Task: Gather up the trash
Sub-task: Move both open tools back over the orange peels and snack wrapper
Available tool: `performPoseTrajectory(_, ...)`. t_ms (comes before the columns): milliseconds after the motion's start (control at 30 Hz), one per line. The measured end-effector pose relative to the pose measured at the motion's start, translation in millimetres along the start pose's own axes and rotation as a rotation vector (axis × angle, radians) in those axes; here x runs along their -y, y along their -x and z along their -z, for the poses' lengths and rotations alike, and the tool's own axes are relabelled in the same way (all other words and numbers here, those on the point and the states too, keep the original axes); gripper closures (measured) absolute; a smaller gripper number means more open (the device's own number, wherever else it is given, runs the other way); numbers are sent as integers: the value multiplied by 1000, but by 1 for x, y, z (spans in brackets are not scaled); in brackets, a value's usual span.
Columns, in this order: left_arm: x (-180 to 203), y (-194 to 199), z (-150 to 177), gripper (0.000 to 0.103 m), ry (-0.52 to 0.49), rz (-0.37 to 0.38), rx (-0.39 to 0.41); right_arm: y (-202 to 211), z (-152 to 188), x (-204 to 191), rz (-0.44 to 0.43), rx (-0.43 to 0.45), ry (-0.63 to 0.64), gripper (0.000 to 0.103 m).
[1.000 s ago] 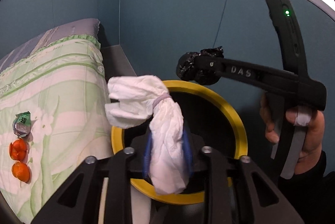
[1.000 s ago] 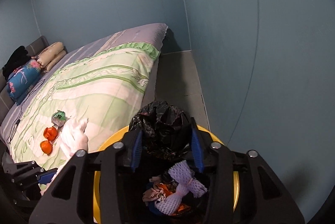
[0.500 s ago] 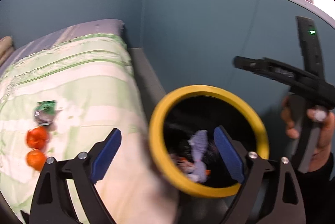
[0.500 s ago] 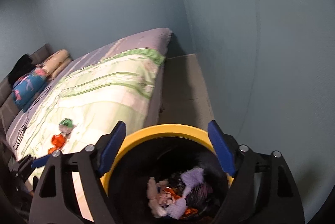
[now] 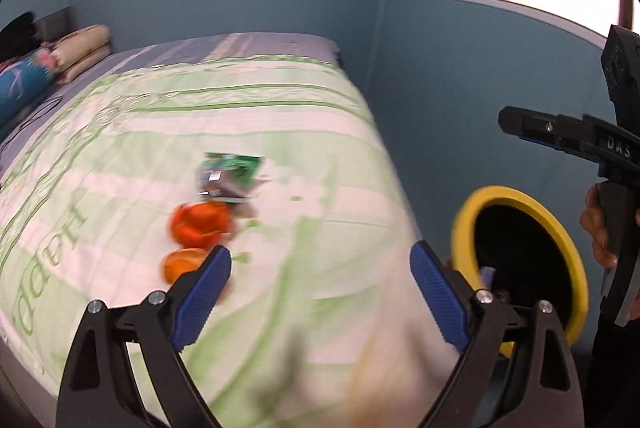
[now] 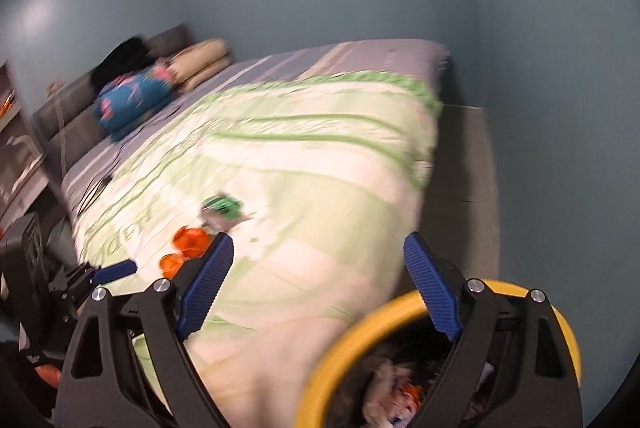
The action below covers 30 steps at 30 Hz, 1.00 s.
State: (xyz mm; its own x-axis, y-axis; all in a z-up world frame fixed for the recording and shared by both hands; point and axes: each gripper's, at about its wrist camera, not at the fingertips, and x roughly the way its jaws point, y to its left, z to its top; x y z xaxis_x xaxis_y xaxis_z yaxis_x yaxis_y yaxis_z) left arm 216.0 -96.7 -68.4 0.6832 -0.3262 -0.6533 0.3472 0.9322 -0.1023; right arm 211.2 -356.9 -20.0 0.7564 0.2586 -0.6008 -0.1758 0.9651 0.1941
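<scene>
Both grippers are swinging from the bin (image 5: 520, 260) toward the bed, jaws spread, empty; I'm risking squashing the orange peels (image 5: 198, 224) ahead.

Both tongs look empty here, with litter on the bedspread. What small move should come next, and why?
Probably ease the left tongs forward and leftward onto the nearer orange scrap. They are open, empty and closest to it; a second orange scrap and a green wrapper lie just beyond, and the yellow-rimmed bin stands beside the bed.

Left claw (image 5: 320, 292) spread wide, empty; right claw (image 6: 318, 284) likewise spread, empty.
</scene>
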Motion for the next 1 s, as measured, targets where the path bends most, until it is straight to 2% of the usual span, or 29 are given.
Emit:
performPoseTrajectory(200,-54,-4,7,16,73,-80,-2,-64,-11,-48,-105,-122,95,20)
performPoseTrajectory(333,-84,-15,13,16,126,-110,-23,-97,-17,-69,-130,-184,130,20)
performPoseTrajectory(467,-103,-27,14,16,147,-113,-23,-119,-24,-79,-144,-207,121,20)
performPoseTrajectory(667,-109,-47,7,16,100,-33,-30,-152,-35,-81,-98,-218,119,20)
performPoseTrajectory(767,-114,-61,4,16,114,-6,-49,-172,-38,-81,-84,-252,128,21)
performPoseTrajectory(1000,-122,-79,-3,16,117,30,-59,-212,-46,-82,-97,-324,107,23)
